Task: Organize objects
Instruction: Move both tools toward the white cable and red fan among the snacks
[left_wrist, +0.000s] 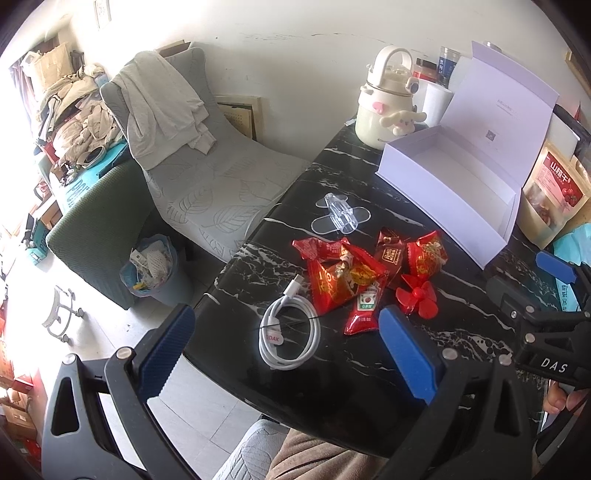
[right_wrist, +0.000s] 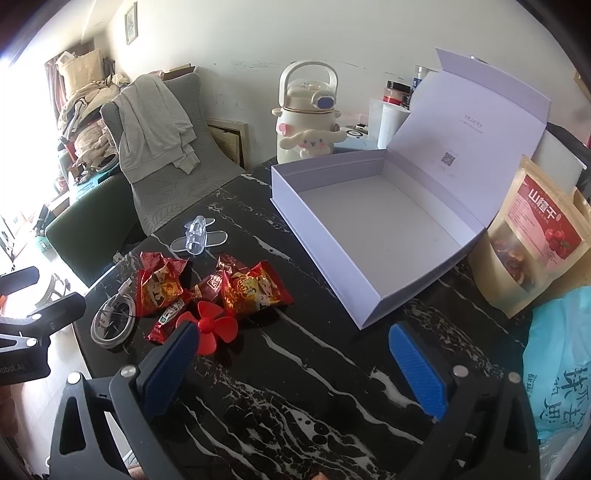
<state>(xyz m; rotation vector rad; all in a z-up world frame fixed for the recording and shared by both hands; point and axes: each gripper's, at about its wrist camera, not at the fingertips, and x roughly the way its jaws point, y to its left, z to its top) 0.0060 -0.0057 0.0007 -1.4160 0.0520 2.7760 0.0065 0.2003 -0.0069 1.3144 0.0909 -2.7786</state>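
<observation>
On the black marble table (left_wrist: 332, 373) (right_wrist: 295, 387) lies a pile of red snack packets (left_wrist: 343, 273) (right_wrist: 255, 291), a ketchup sachet (left_wrist: 364, 314) (right_wrist: 166, 321), a red fan blade (left_wrist: 417, 297) (right_wrist: 212, 330), a coiled white cable (left_wrist: 290, 332) (right_wrist: 112, 319) and a clear plastic clip (left_wrist: 341, 214) (right_wrist: 197, 236). An open white box (left_wrist: 450, 184) (right_wrist: 373, 229) stands empty behind them. My left gripper (left_wrist: 288, 350) hovers open over the cable. My right gripper (right_wrist: 295, 354) is open above bare table, its left finger beside the fan blade.
A cream kettle-shaped bottle (left_wrist: 388, 103) (right_wrist: 306, 118), jars and a paper roll stand at the table's back. Snack pouches (right_wrist: 535, 236) and a blue plastic bag (right_wrist: 565, 362) crowd the right edge. A grey chair (left_wrist: 199, 170) and a bin (left_wrist: 151, 266) sit left of the table.
</observation>
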